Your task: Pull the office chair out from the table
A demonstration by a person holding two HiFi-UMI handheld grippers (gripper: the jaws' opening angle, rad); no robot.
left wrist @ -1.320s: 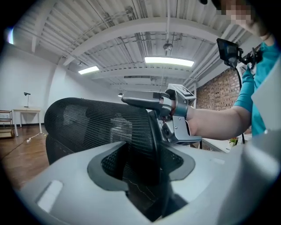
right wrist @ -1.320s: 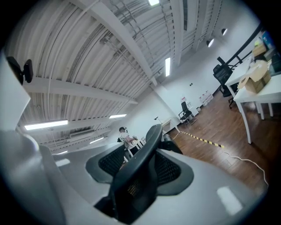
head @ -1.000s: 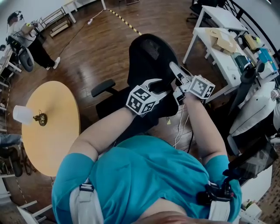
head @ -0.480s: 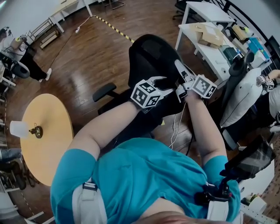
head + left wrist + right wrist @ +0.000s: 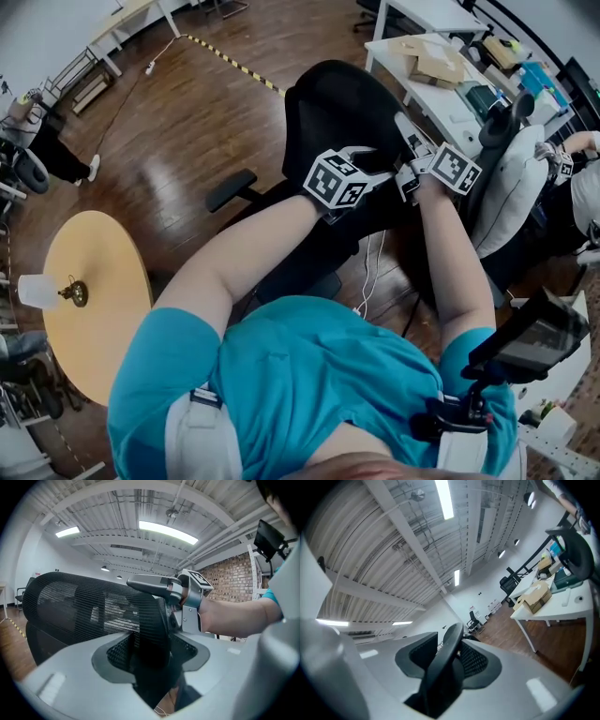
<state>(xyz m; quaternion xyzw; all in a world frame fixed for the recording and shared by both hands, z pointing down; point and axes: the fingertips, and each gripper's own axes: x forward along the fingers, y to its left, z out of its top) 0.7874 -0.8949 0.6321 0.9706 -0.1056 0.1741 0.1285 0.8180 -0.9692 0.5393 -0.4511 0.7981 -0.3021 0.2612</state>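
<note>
The black mesh office chair (image 5: 328, 103) stands on the wood floor, its back toward me and its top edge between my two grippers. My left gripper (image 5: 361, 161) grips the left part of the backrest (image 5: 84, 616); the left gripper (image 5: 150, 653) has the mesh edge wedged between its pads. My right gripper (image 5: 412, 155) holds the right end of the top rim. In the right gripper view the thin black rim (image 5: 452, 641) runs between the jaws of the right gripper (image 5: 449, 663), which are closing on it. The right gripper (image 5: 159, 585) also shows above the backrest in the left gripper view.
A white table (image 5: 422, 70) with a cardboard box (image 5: 436, 58) stands just right of the chair. A grey chair (image 5: 511, 187) is at the right, with a hand (image 5: 562, 155) beyond it. A round yellow table (image 5: 89, 300) is at the left. A white cable (image 5: 375, 272) lies underfoot.
Both grippers have shifted up and to the right in the head view, with the chair's backrest staying between them. The white table now sits closer to the chair back in the picture.
</note>
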